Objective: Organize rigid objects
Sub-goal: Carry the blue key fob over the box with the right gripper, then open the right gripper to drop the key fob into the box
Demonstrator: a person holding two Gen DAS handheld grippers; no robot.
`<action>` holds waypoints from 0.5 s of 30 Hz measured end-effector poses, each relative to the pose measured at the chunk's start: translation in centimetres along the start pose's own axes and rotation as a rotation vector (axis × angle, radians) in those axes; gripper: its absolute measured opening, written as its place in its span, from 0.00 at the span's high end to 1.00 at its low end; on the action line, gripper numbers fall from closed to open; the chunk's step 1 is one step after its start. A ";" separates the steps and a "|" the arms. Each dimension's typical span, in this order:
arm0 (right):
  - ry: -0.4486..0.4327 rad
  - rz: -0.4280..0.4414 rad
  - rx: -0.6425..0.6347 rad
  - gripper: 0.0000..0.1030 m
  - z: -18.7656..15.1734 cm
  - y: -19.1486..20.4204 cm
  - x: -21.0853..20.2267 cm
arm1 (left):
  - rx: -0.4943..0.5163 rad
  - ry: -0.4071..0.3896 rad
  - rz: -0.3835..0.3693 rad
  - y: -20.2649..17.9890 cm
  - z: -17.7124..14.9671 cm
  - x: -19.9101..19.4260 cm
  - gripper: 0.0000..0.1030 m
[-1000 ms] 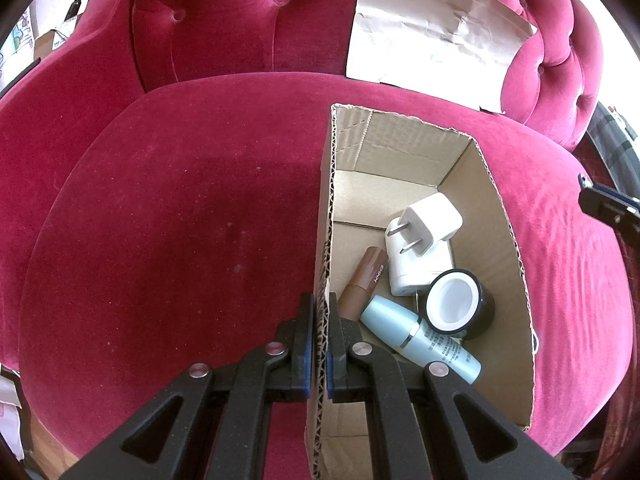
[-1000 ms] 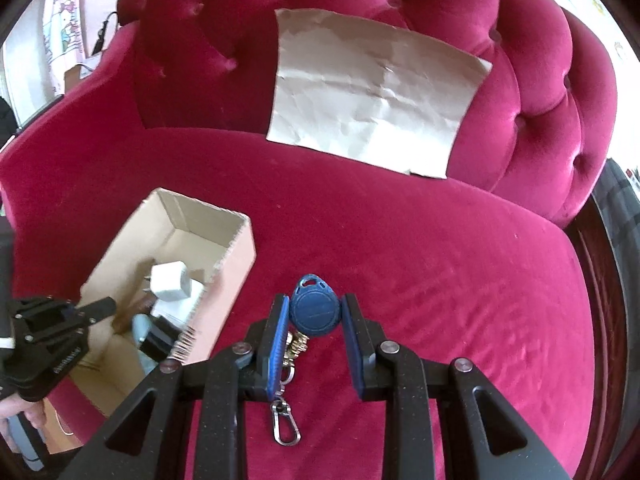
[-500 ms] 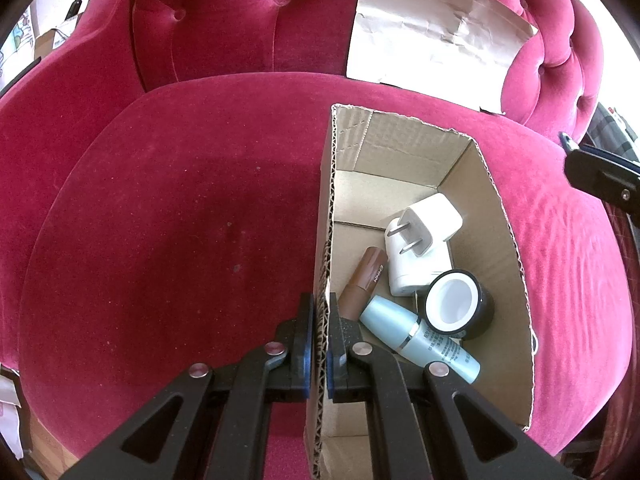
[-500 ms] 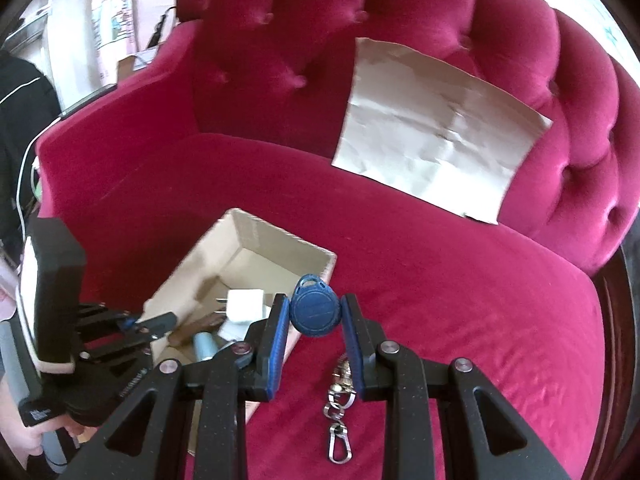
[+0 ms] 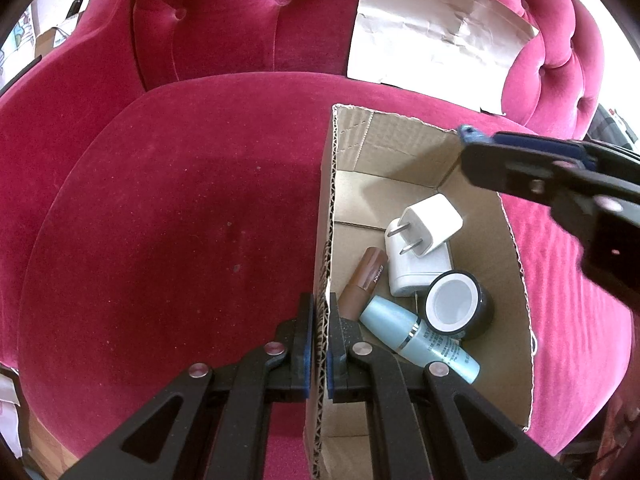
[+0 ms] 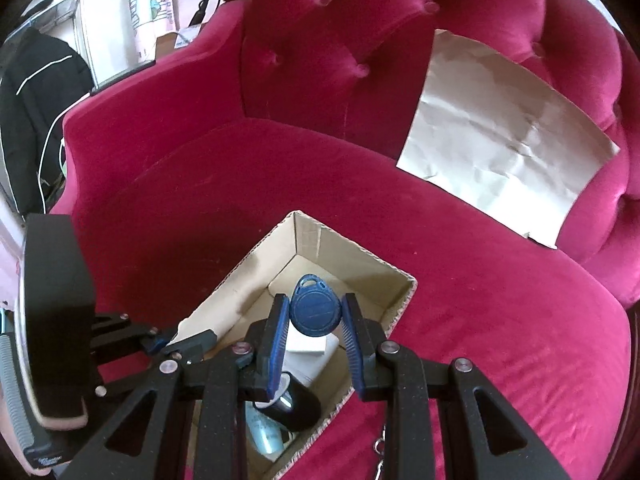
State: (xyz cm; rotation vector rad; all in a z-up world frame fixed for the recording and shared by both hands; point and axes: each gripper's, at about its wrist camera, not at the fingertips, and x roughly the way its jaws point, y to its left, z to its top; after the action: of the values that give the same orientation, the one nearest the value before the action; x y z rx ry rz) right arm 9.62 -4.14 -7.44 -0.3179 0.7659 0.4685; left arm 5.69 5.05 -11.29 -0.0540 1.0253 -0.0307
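Note:
An open cardboard box (image 5: 404,148) stands on a crimson sofa seat. Inside lie a white plug adapter (image 5: 430,224), a brown tube (image 5: 366,280), a pale blue bottle (image 5: 416,336) and a black jar with a white lid (image 5: 456,308). My left gripper (image 5: 319,332) is shut on the box's left wall. My right gripper (image 6: 314,316) is shut on a blue key fob (image 6: 314,310), held above the box (image 6: 360,264); its chain and clasp (image 6: 380,446) dangle below. From the left wrist view, the right gripper (image 5: 476,148) hangs over the box's far right corner.
A creased sheet of brown paper (image 6: 504,136) leans on the tufted sofa back (image 6: 340,40). The sofa's left arm (image 6: 140,100) rises beyond the box. A dark jacket (image 6: 36,92) and cables lie off the sofa to the left. The seat (image 5: 180,220) stretches left of the box.
My right gripper has carried the blue key fob leftward from over the bare seat to above the box. The left gripper and box have stayed put.

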 end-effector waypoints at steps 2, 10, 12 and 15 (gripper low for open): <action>0.009 0.006 -0.011 0.73 0.1 0.1 0.5 | -0.001 0.000 -0.001 0.0 0.0 0.0 0.96; 0.018 0.036 -0.003 0.73 0.4 -0.4 1.1 | -0.006 0.001 -0.003 0.1 0.1 0.0 0.96; 0.015 0.037 -0.007 0.73 0.5 -0.3 1.1 | -0.005 0.000 -0.003 0.1 0.1 0.0 0.96; 0.019 0.026 -0.025 0.66 0.6 -0.2 1.3 | -0.005 0.000 -0.003 0.1 0.0 0.0 0.96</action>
State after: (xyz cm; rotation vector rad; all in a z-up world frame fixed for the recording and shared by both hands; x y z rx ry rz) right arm 10.86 -3.67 -7.95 -0.3367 0.7842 0.5000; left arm 5.68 5.18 -11.25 -0.0605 1.0252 -0.0311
